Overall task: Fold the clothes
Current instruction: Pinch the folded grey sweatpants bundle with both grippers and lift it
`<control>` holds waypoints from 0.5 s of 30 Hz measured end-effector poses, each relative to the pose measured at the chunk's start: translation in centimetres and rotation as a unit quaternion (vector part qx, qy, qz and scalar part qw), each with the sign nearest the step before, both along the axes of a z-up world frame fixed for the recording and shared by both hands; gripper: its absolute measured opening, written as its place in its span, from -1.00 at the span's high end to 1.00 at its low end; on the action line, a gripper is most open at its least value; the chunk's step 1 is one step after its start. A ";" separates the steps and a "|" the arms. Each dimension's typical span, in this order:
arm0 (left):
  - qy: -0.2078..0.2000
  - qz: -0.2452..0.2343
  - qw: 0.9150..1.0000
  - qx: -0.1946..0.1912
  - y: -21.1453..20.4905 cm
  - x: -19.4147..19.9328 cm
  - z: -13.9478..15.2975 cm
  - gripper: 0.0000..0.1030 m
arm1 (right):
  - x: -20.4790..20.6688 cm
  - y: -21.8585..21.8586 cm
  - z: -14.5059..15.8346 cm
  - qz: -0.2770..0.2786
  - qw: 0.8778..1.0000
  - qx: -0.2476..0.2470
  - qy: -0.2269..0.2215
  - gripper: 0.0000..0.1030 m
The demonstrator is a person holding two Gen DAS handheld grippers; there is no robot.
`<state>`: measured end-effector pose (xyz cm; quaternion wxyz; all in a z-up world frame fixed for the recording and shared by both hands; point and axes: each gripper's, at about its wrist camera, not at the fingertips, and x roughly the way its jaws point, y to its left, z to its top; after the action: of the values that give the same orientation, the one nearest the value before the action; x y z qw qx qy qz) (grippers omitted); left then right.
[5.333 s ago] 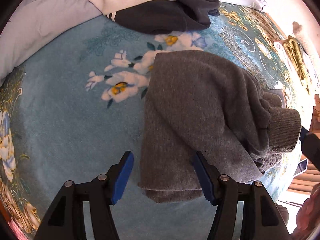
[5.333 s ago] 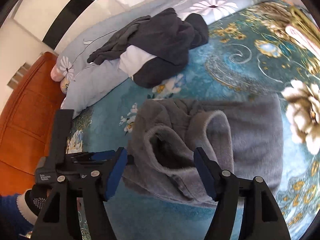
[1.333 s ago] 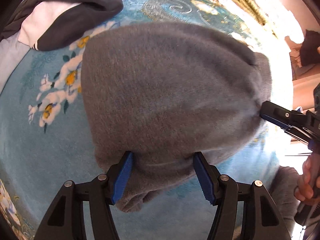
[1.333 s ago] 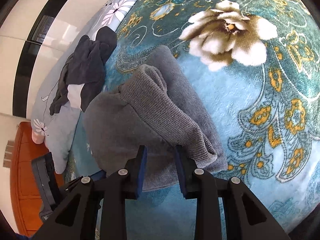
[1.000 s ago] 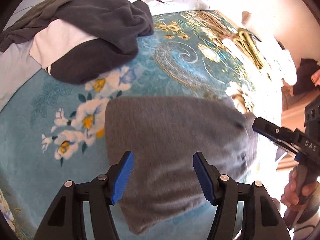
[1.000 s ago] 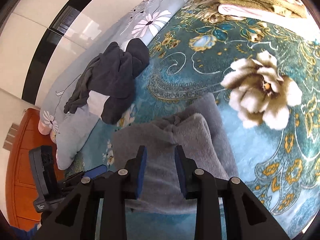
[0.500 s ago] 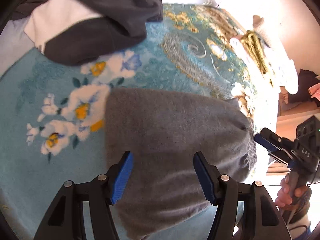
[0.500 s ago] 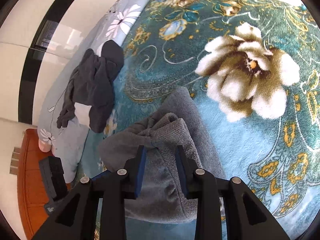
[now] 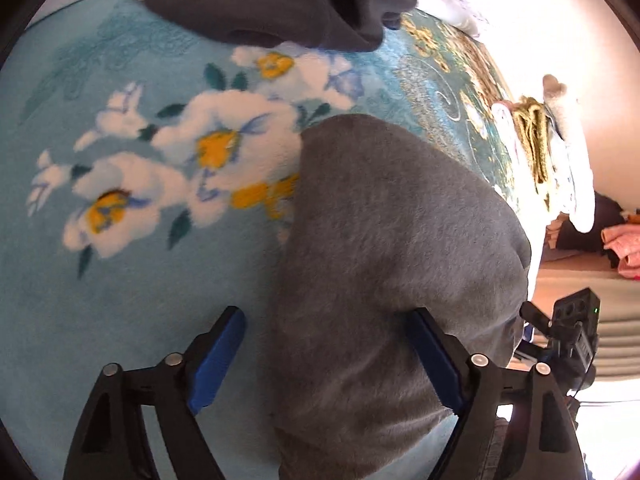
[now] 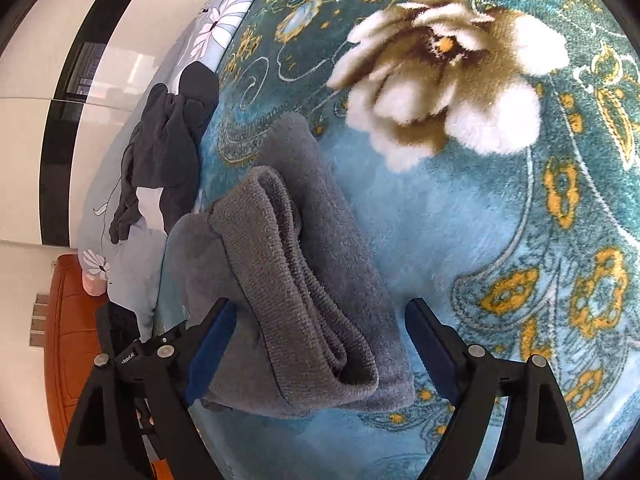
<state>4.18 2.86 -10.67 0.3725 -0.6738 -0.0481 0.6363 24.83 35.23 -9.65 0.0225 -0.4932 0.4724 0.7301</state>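
A grey sweater (image 9: 392, 248) lies folded into a thick bundle on the teal floral blanket (image 9: 120, 280). Over its near edge my left gripper (image 9: 328, 356) stands open, the cloth passing between its blue pads without being pinched. In the right wrist view the same grey sweater (image 10: 296, 280) shows its ribbed hem layered on top. My right gripper (image 10: 320, 344) is open above that end, with its fingers on either side of the bundle. The other gripper (image 9: 572, 336) appears at the sweater's far right end in the left wrist view.
A heap of dark grey and white clothes (image 9: 280, 4) lies at the head of the bed, partly on a pale floral pillow (image 10: 120, 248). Folded towels (image 9: 536, 140) sit at the blanket's far edge. A wooden headboard (image 10: 76, 340) lies at the left.
My right gripper was shut on the sweater's ribbed hem and has opened and let it go. The sweater has settled flat as a folded bundle. My left gripper stayed open and came lower.
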 end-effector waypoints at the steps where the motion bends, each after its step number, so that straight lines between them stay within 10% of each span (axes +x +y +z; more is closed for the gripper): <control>1: 0.003 -0.011 1.000 0.009 0.3 0.0 0.1 -0.74 | -0.3 0.0 0.0 0.002 1.000 0.000 0.005 -0.69; 15: -0.028 -0.061 0.997 0.035 4.6 -0.1 -0.2 -0.89 | -2.9 -1.9 0.5 0.044 0.999 0.011 0.024 -0.95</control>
<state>4.05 7.47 -10.87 0.4323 -0.6800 -0.0393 0.5910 21.92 33.33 -9.18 -0.0159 -0.4953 0.4422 0.7475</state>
